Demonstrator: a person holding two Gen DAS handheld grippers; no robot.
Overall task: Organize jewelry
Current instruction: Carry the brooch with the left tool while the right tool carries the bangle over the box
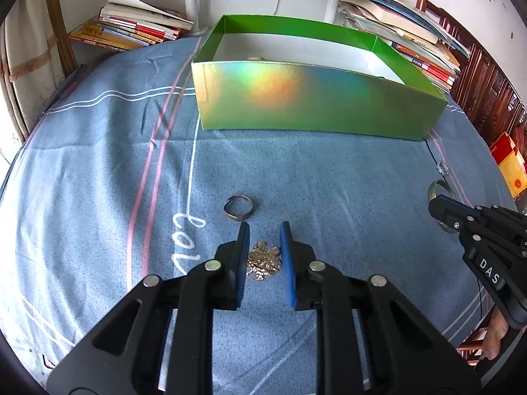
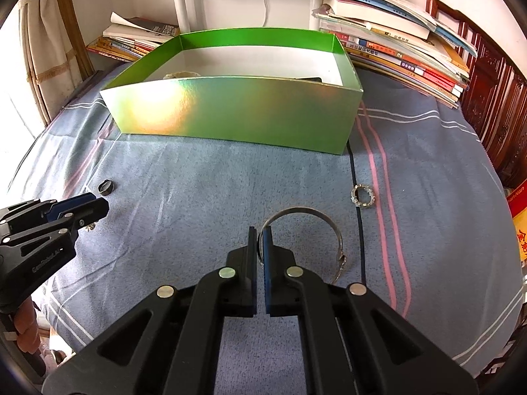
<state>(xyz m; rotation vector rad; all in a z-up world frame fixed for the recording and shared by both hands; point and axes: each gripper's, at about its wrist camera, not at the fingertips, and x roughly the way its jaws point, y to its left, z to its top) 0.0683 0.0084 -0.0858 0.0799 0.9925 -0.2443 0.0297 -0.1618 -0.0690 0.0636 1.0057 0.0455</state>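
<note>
A gold flower-shaped brooch [image 1: 263,260] lies on the blue cloth between the open fingers of my left gripper [image 1: 264,230]. A bent bronze ring [image 1: 237,211] lies just beyond its left fingertip and shows in the right wrist view [image 2: 106,187]. My right gripper [image 2: 261,235] is shut on the left rim of a silver bangle [image 2: 324,222], which rests on the cloth; it also shows in the left wrist view [image 1: 436,188]. A small crystal ring [image 2: 361,196] lies right of the bangle. The green open box [image 1: 316,98] stands behind.
The box [image 2: 237,112] holds a pale item [image 2: 181,74] and a dark item [image 2: 309,79] on its white floor. Stacks of books [image 2: 395,49] lie behind the box on both sides. A black cord [image 2: 357,204] runs down the cloth. A carved wooden headboard [image 2: 494,98] stands at right.
</note>
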